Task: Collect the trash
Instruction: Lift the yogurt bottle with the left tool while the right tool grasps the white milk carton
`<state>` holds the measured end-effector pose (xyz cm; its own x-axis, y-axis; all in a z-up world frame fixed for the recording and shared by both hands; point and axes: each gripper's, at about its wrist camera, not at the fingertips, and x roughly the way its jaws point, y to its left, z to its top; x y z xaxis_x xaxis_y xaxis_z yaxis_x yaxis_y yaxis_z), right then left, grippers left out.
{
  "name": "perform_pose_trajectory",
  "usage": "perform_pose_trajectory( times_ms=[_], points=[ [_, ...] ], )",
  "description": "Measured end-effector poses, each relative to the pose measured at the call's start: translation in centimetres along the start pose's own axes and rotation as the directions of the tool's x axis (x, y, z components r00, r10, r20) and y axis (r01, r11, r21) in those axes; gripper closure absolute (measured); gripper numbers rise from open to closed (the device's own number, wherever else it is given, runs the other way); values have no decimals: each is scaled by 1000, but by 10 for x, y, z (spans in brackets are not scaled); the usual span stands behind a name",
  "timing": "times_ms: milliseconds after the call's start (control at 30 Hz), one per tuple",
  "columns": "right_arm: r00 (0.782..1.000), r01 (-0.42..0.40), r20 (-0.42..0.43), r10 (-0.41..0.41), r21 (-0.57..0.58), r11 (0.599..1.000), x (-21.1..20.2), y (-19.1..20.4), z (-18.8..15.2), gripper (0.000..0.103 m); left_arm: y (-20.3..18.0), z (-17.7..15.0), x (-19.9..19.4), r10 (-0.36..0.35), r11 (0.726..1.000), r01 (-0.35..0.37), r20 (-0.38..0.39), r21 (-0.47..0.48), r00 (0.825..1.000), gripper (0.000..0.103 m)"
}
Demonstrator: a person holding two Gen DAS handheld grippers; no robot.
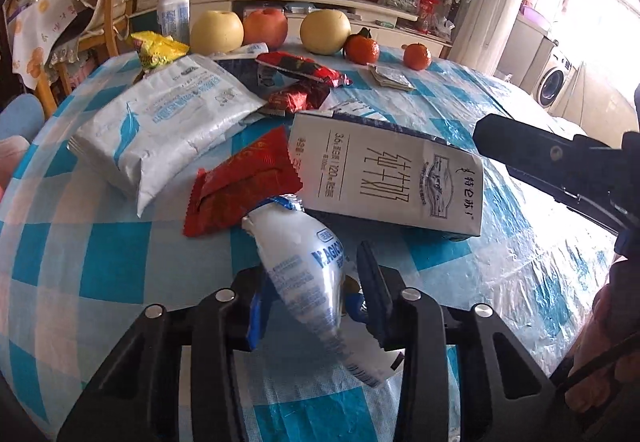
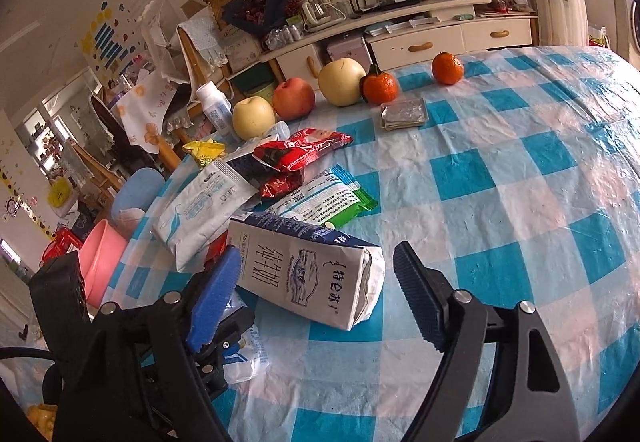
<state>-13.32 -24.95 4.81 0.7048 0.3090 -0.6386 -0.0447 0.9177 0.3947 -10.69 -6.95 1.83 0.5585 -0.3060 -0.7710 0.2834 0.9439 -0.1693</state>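
Note:
My left gripper (image 1: 314, 278) is shut on a crumpled clear plastic bottle with blue print (image 1: 308, 266), held just above the checked cloth. A flattened white milk carton (image 1: 384, 177) lies just beyond it. In the right wrist view the same carton (image 2: 308, 274) lies between the wide-open fingers of my right gripper (image 2: 316, 278), which holds nothing. A red wrapper (image 1: 244, 181), a white tissue pack (image 1: 160, 129) and dark red wrappers (image 1: 304, 77) lie further back. The held bottle (image 2: 244, 354) shows at lower left.
Two yellow apples (image 1: 216, 31), a red apple (image 1: 266, 27) and two tangerines (image 1: 362, 49) line the far table edge, with a white bottle (image 1: 174, 11). A green-edged wipes pack (image 2: 328, 197) and a pink basin (image 2: 102, 262) off the table's left edge show.

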Motion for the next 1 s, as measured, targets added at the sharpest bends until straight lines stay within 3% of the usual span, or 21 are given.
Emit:
perform_pose_trajectory(
  times_ms=[67, 133, 267, 367, 533, 667, 800, 867, 1000],
  points=[
    [1000, 1, -16, -1, -13, 1000, 5, 2, 1, 23, 7, 0, 1, -23, 999, 22, -5, -35, 1000, 64],
    [999, 33, -24, -33, -34, 999, 9, 3, 3, 23, 13, 1, -4, -40, 998, 40, 4, -55, 999, 74],
    [994, 84, -69, -85, -28, 996, 23, -5, 5, 22, 23, 4, -12, -57, 996, 58, 15, -73, 998, 78],
    [991, 73, -110, -72, 4, 997, 33, -12, 6, 15, 30, 5, -11, -69, 993, 69, 1, -92, 998, 78],
    [979, 37, -197, -41, -26, 999, 51, -3, 2, 15, 47, 12, -17, -51, 990, 53, 19, -129, 999, 78],
    [964, -78, -259, 64, -44, 996, 54, 14, -7, 15, 73, 23, -28, -14, 981, 23, 50, -193, 999, 78],
    [924, -215, -342, 172, -93, 972, 53, 36, -21, 15, 107, 35, -47, 46, 963, -18, 101, -269, 994, 78],
    [911, -248, -374, 174, -160, 955, 50, 50, -28, 15, 124, 40, -58, 75, 952, -34, 125, -304, 989, 78],
    [962, -104, -273, -9, -398, 911, 40, 71, -35, 15, 151, 45, -74, 112, 934, -51, 153, -354, 982, 78]
  ],
)
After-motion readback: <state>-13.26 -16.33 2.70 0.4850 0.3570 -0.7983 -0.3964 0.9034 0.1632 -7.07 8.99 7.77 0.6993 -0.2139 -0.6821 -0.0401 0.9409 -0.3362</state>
